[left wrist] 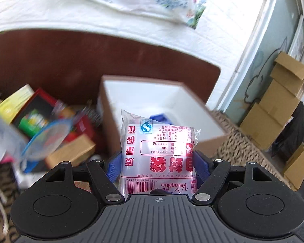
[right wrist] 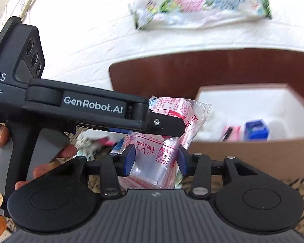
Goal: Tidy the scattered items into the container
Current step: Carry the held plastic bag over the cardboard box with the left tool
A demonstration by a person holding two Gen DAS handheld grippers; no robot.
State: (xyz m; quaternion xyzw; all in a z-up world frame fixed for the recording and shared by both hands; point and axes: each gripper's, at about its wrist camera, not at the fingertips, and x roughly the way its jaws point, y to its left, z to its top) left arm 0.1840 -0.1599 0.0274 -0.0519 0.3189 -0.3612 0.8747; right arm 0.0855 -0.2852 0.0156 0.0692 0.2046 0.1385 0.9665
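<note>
Above the cardboard box (left wrist: 152, 101), left claw (left wrist: 156, 162) clamping pack of zip bags (left wrist: 160, 158) at mid-body; right claw (right wrist: 155, 159) straddling it, grip unclear; looking light, soft, slippery.

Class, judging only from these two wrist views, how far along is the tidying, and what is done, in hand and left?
Done: a blue item and a pink one already lie in the white-lined box. In hand: the left gripper holds a pack of clear zip bags in front of the box; the right gripper flanks that pack. Left: the heap of boxes beside the container remains outside.
</note>
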